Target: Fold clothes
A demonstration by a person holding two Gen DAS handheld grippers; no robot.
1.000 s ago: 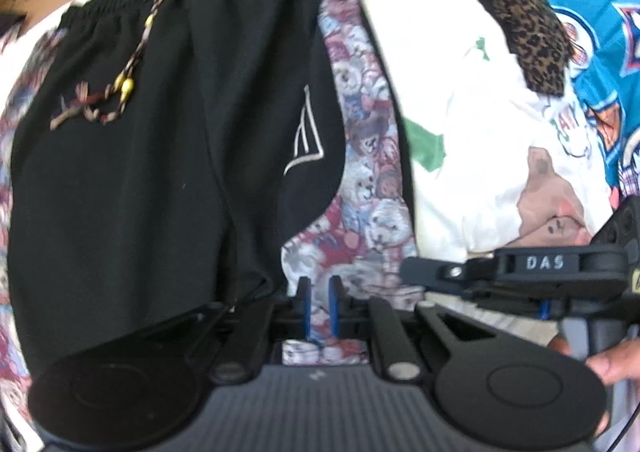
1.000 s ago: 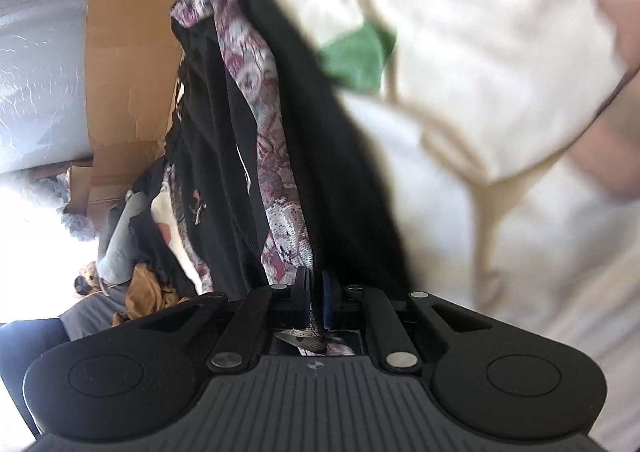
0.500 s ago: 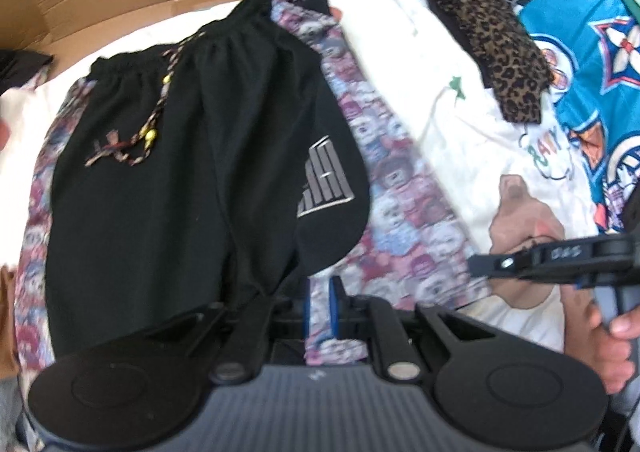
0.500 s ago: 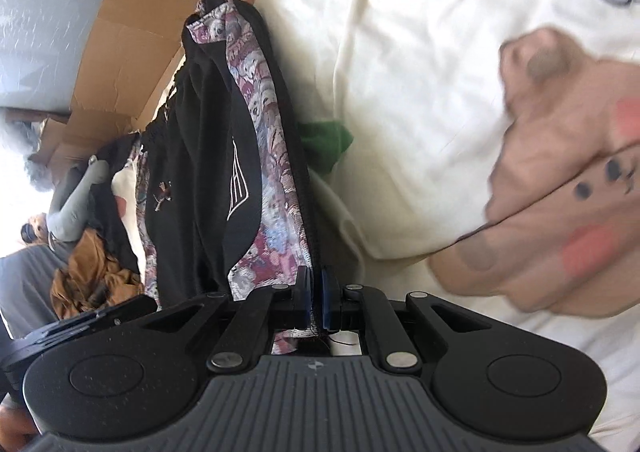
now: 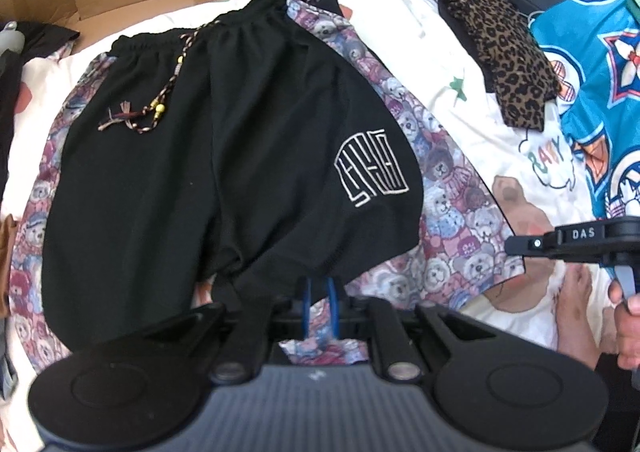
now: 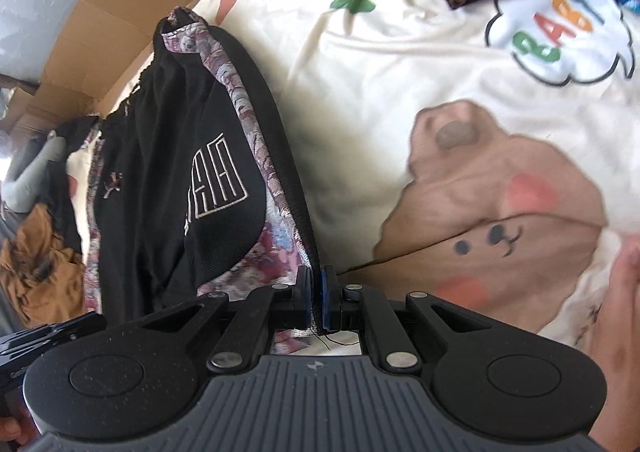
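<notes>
Cream bed sheet (image 5: 448, 64) under black shorts (image 5: 192, 172), both tongs clenched on bear-print fabric (image 5: 452, 220): left tongs (image 5: 319, 302) at six o'clock, right tongs (image 6: 316, 298) at four o'clock.

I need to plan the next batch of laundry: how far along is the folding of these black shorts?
Early. Done: the black shorts lie spread flat on the bed sheet, waistband far, no fold visible. In hand: the left gripper and the right gripper each pinch the teddy-print hem, jaws closed on cloth. Left: every fold, then setting them aside, perhaps by the leopard-print garment.
</notes>
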